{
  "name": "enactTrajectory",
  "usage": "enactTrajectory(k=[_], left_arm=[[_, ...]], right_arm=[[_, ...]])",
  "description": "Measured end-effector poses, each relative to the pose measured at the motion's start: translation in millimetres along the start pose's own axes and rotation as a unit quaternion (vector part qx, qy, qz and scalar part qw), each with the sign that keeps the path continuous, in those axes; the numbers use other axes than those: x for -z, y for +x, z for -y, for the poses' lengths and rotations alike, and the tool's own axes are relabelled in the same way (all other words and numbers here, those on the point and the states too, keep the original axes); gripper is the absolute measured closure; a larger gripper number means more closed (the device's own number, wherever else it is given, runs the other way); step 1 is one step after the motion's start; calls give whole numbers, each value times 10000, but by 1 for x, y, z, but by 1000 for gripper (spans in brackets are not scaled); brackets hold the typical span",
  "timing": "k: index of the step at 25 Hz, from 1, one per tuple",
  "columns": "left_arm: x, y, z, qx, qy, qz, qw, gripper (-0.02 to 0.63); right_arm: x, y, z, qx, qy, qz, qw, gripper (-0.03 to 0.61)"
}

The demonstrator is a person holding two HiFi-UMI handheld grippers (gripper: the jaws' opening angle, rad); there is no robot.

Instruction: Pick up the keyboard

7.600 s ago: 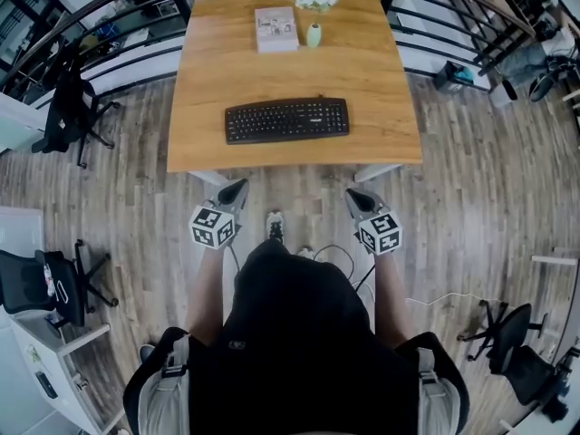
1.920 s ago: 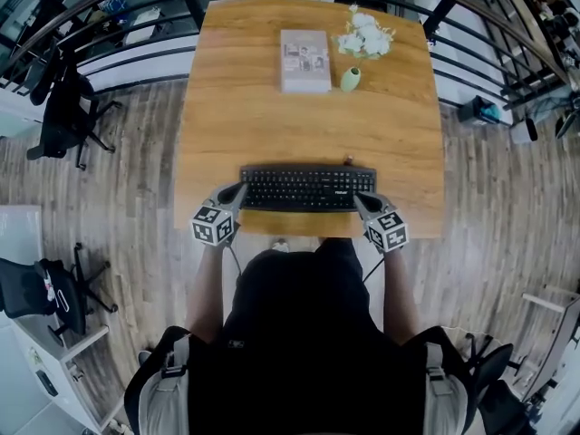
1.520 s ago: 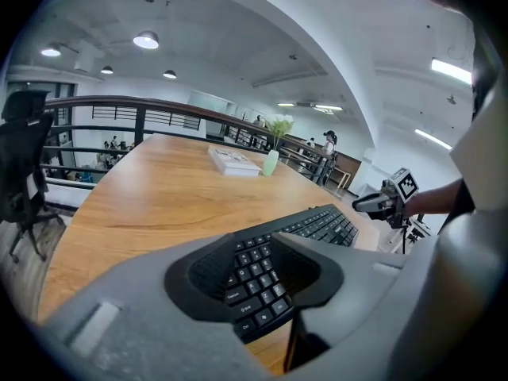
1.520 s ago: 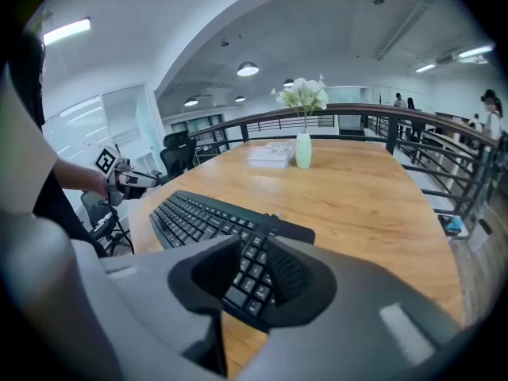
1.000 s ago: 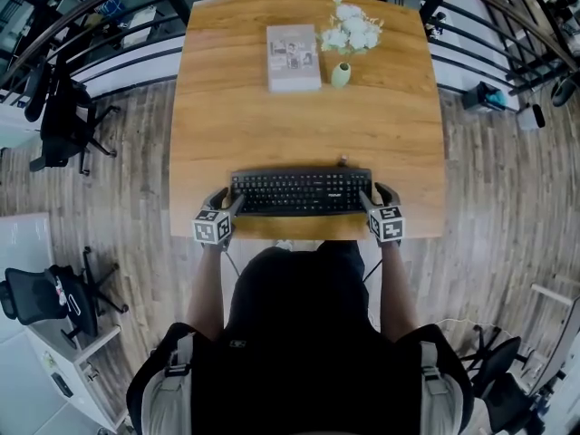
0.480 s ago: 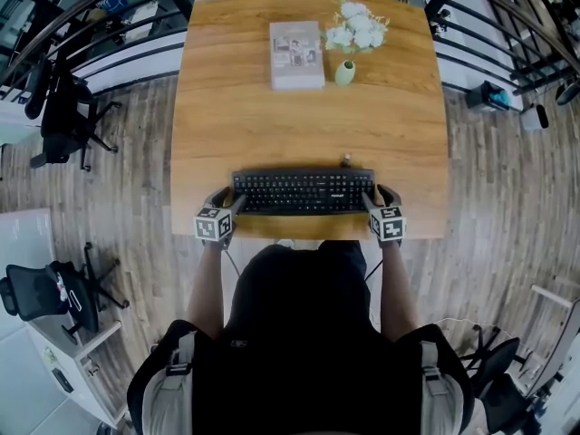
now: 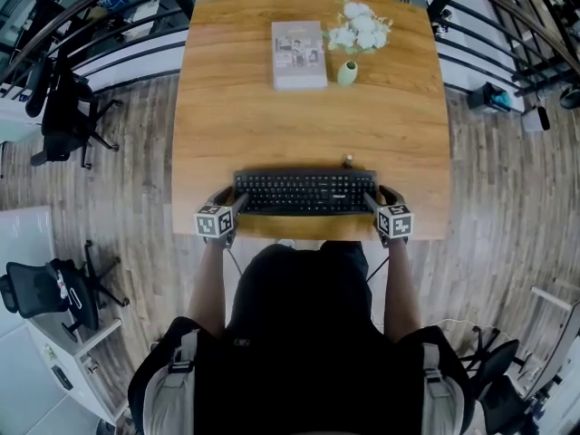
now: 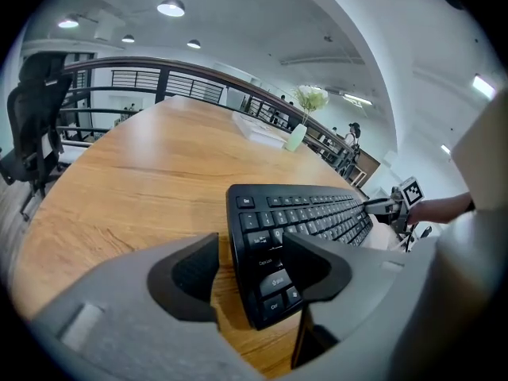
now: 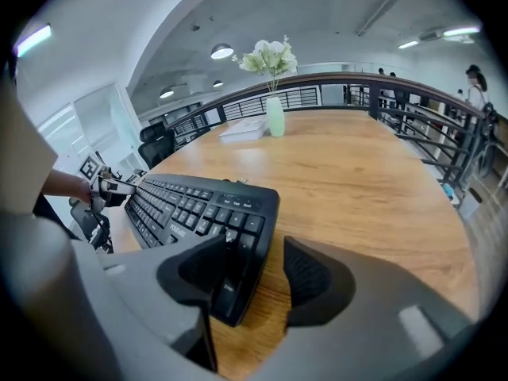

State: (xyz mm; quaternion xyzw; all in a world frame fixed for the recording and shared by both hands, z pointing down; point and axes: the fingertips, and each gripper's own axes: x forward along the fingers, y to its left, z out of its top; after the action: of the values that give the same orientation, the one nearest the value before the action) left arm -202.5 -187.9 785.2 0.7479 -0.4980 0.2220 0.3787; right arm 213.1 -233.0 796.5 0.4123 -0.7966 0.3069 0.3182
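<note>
The keyboard lay flat on the wooden table, stretched crosswise between the two grippers, with one of its short ends reaching into each pair of jaws. The left gripper stood with its jaws wide apart around the keyboard's left end. In the left gripper view, the inner jaw hung over the outermost keys, and the outer jaw sat just beside the end edge, with a strip of bare wood showing between them. The left gripper therefore straddled the end and had not clamped it. The right gripper mirrored this at the other end. In the right gripper view, the right gripper held one jaw above the last column of keys of the keyboard, and the other jaw was off the edge, with a gap of tabletop between jaw and casing. Well ahead of both grippers, at the far side of the table, lay a book. Just to the right of it stood a small pale vase with white flowers.
</note>
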Motion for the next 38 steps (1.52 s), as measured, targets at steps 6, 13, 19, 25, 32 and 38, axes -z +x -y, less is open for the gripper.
enactTrajectory(k=[6,13,19,25,32,38], left_arm=[[2,6,3,505,-293,-97,9982,376],[5,12,8,801,-416,-211,9957,369],[3,13,5,710,-563,30,9959,370],[1,9,7,571,-743,113,9955,370],[-5,-2,-2,414,-769,264,9958,371],[-13,-18,-7,428,-625,413,9963,371]], right_arm=[[2,4,3,-504,404,-69,9979,334],[5,4,-2,-957,780,-106,9923,349],[6,10,-13,-1252,1097,-84,9860,377],[11,6,-15,-1139,1105,-147,9872,379],[13,1,-31,-1153,1182,-169,9861,380],[4,-6,-45,-1110,1101,0,9877,380]])
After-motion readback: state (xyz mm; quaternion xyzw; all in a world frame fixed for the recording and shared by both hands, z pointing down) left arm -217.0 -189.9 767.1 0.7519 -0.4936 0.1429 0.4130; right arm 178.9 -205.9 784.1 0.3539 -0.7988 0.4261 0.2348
